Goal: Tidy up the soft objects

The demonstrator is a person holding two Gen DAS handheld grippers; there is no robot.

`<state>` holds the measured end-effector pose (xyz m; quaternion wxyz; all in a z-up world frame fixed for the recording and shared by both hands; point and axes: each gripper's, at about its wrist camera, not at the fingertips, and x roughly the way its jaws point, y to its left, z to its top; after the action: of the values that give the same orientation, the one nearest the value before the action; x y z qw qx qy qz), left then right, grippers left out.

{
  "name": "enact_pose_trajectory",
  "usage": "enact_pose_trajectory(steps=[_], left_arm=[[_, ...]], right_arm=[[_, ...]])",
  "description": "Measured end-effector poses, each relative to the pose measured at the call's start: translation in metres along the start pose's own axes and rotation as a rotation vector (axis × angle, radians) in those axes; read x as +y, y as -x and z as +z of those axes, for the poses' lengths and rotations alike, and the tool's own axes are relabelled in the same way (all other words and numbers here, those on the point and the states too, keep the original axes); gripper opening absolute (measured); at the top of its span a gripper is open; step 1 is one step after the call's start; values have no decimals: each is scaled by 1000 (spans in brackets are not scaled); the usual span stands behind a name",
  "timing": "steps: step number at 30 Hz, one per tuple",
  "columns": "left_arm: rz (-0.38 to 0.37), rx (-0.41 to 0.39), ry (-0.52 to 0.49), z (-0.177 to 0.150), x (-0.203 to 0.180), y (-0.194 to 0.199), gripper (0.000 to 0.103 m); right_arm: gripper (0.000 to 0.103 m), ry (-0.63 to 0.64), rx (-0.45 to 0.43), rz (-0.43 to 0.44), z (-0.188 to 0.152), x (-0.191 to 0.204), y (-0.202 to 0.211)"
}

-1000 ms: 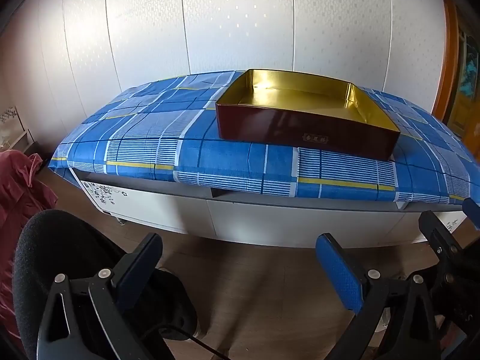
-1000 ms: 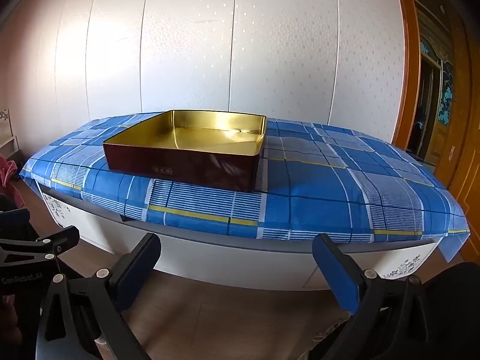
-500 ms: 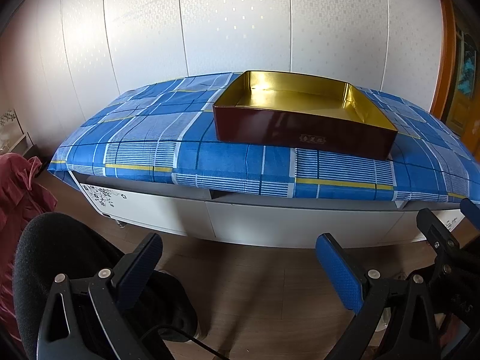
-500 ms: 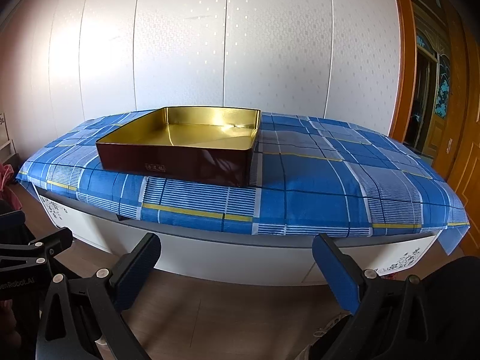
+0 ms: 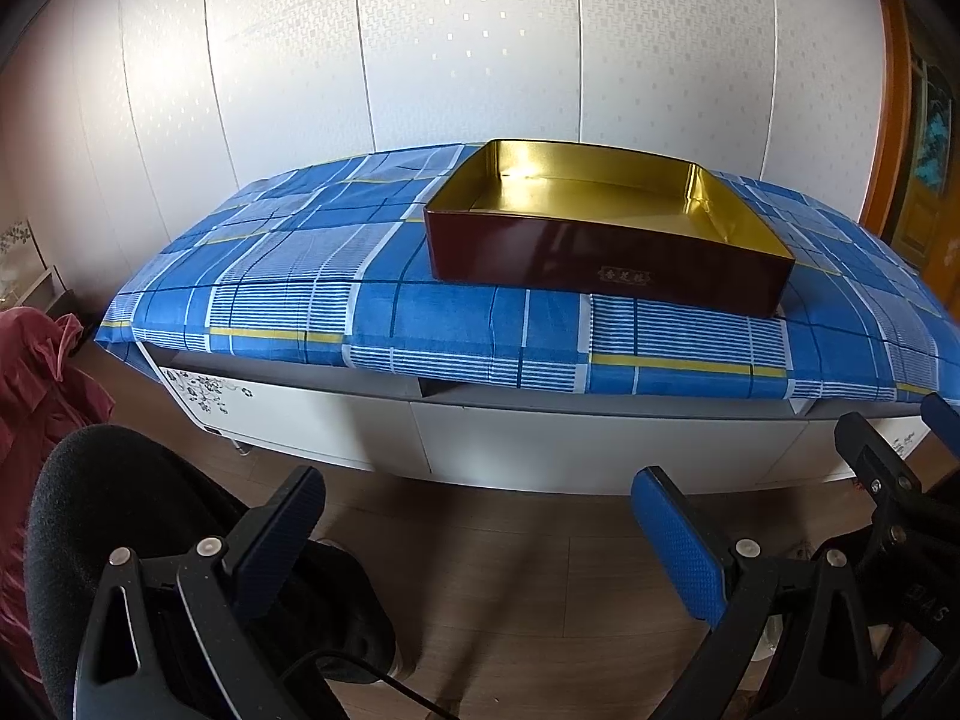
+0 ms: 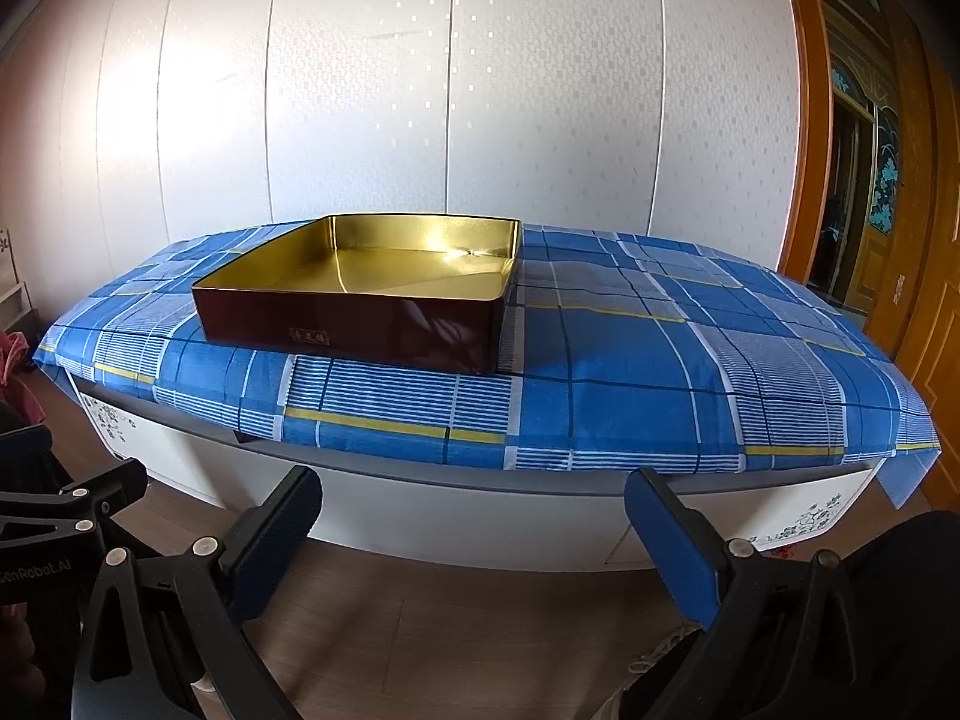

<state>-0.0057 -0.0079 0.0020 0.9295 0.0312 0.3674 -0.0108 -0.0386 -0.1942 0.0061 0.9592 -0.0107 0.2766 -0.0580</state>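
A square tin box (image 5: 606, 264) (image 6: 354, 318), dark red outside and gold inside, lies open and empty on a low cabinet under a blue checked cloth (image 5: 300, 276) (image 6: 630, 360). No soft object lies on the cloth. My left gripper (image 5: 480, 528) hangs open over the wooden floor in front of the cabinet, nothing between its fingers. My right gripper (image 6: 474, 522) is open too, low before the cabinet, right of the box. In the left wrist view the right gripper's black frame (image 5: 882, 480) shows at the right edge.
A white panelled wall stands close behind the cabinet (image 6: 480, 516). Reddish cloth (image 5: 30, 384) is heaped at the far left on the floor. A person's dark-clothed knee (image 5: 120, 492) is at lower left. A wooden door frame (image 6: 840, 150) is at right.
Both views have tilted up slightly, so the cabinet and box sit a little lower in frame. Both grippers stay open and empty.
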Motion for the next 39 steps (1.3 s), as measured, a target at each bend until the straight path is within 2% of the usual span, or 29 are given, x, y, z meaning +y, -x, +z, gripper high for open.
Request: enact_pose_trajectory(steps=[39], left_arm=[[-2,17,-2,-1,1,-3,103]], right_arm=[[103,-2,13,4,0,1,-2]])
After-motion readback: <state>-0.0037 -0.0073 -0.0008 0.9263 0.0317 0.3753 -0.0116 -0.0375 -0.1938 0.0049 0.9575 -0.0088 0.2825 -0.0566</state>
